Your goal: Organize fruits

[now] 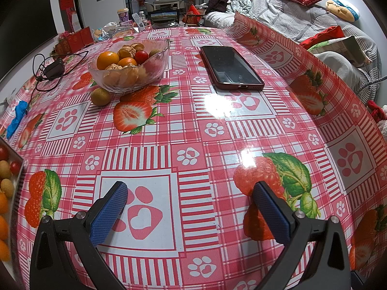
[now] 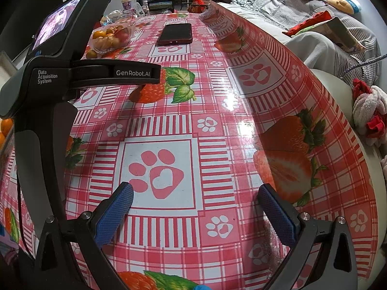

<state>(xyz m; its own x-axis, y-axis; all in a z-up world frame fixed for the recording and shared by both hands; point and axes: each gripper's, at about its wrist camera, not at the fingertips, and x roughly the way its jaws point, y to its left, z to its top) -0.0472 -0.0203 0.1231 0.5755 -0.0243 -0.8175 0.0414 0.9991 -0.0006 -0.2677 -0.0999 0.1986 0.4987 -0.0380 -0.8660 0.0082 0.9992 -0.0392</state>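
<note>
A glass bowl [image 1: 154,68] at the far left of the table holds oranges [image 1: 107,59], a cherry tomato [image 1: 141,56] and husked fruits. A small yellow-green fruit [image 1: 100,96] lies on the cloth in front of it. A tray [image 1: 18,169] with more small fruits shows at the left edge. My left gripper [image 1: 189,191] is open and empty above the cloth, well short of the bowl. My right gripper [image 2: 196,193] is open and empty. The bowl [image 2: 130,30] is far off at its upper left, and the left gripper's body [image 2: 48,84] fills the left side.
A dark phone [image 1: 229,67] lies on the pink strawberry-print tablecloth [image 1: 193,125], right of the bowl. A charger with cable [image 1: 54,71] and a blue object [image 1: 18,116] lie at the left. The cloth's right edge curls up [image 1: 278,46]. A sofa with cushions [image 1: 314,24] stands beyond.
</note>
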